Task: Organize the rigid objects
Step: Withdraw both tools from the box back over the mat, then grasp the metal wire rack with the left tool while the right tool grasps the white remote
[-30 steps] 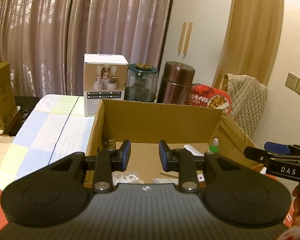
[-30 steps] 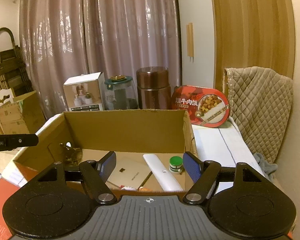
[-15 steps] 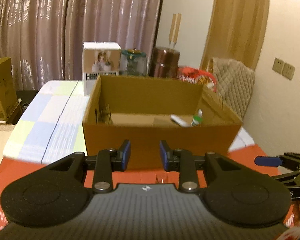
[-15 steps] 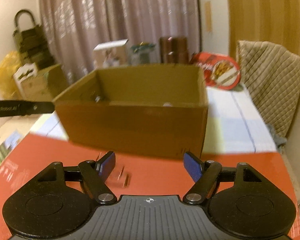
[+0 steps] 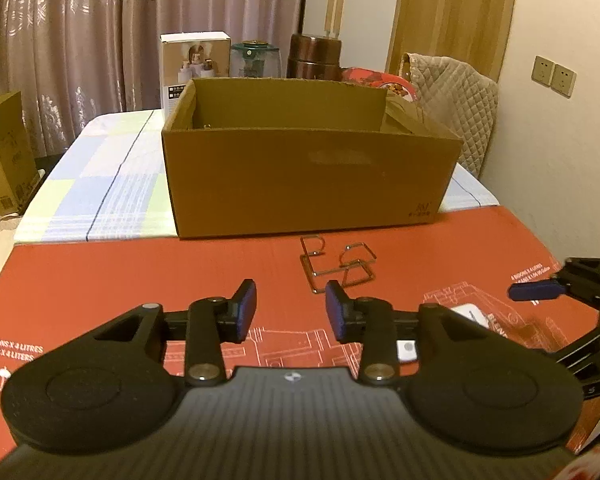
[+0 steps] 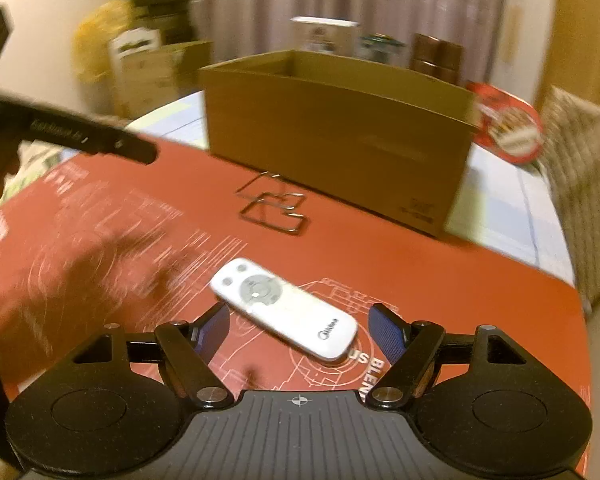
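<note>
A white remote (image 6: 286,309) lies flat on the red mat (image 6: 440,280), slanted, with its round buttons at the far end. The right gripper (image 6: 298,332) hangs over it with its blue pads wide apart, one on each side of the near end of the remote, and neither pad touches it. It holds nothing. A bent wire rack (image 6: 274,207) lies on the mat farther off, between the remote and the box (image 6: 340,136). The rack is just in front of the box, near it but not touching. In the left view the same wire rack (image 5: 338,264) sits just past the left gripper (image 5: 290,312). The left gripper's jaws have just been opening, and now there is a gap between its pads with only bare mat showing in it. It holds nothing too. A small bit of the remote (image 5: 408,350) peeks out behind its right finger. The box (image 5: 308,176) is open at the top and stands half on the mat and half on a checked cloth (image 5: 100,184). Behind the box are a white carton (image 5: 194,64), a glass jar (image 5: 255,60) and a brown can (image 5: 314,58). A quilted chair (image 5: 456,100) stands to the right. The right view is blurry at its edges.
</note>
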`<state>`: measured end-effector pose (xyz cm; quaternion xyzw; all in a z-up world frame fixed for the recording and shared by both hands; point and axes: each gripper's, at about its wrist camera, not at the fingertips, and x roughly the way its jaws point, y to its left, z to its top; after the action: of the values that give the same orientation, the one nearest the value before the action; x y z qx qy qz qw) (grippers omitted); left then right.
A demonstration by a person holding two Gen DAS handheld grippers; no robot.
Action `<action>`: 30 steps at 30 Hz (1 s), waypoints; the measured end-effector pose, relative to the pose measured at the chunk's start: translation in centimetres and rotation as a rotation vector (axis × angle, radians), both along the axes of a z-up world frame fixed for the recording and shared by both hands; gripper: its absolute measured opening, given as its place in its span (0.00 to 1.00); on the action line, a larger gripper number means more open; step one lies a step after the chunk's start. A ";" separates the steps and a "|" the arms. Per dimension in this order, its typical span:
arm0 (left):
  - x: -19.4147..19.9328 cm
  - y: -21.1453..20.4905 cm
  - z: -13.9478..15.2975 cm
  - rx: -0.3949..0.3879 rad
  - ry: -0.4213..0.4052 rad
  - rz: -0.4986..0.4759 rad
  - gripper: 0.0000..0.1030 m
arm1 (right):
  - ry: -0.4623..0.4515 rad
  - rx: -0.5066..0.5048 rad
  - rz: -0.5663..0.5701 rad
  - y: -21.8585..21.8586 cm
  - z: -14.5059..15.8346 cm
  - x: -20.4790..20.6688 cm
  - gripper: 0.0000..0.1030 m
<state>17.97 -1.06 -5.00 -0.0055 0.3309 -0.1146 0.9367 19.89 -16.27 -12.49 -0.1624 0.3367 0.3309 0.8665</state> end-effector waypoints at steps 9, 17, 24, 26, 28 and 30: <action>1.5 -0.6 -2.4 0.003 0.059 -0.011 0.49 | 0.007 -0.114 0.110 2.0 -3.1 2.9 0.71; 2.7 -1.4 -2.9 -0.006 0.080 -0.023 0.55 | 0.085 -0.039 0.078 2.2 -4.0 5.9 0.71; 3.2 -1.6 -3.4 -0.002 0.094 -0.022 0.55 | 0.112 -0.007 0.049 3.1 -3.7 6.2 0.46; 3.3 -1.7 -3.5 -0.001 0.097 -0.022 0.55 | 0.113 -0.009 0.033 3.1 -3.5 5.9 0.37; 3.4 -1.8 -3.5 -0.002 0.099 -0.025 0.55 | 0.122 -0.004 0.014 3.0 -3.4 5.7 0.37; 3.6 -1.9 -3.6 -0.004 0.099 -0.030 0.55 | 0.131 0.008 -0.015 2.7 -3.2 5.6 0.36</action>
<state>21.56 -2.97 -8.55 -0.0081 0.3767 -0.1288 0.9173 25.51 -13.57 -15.72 -0.1342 0.3925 0.3355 0.8458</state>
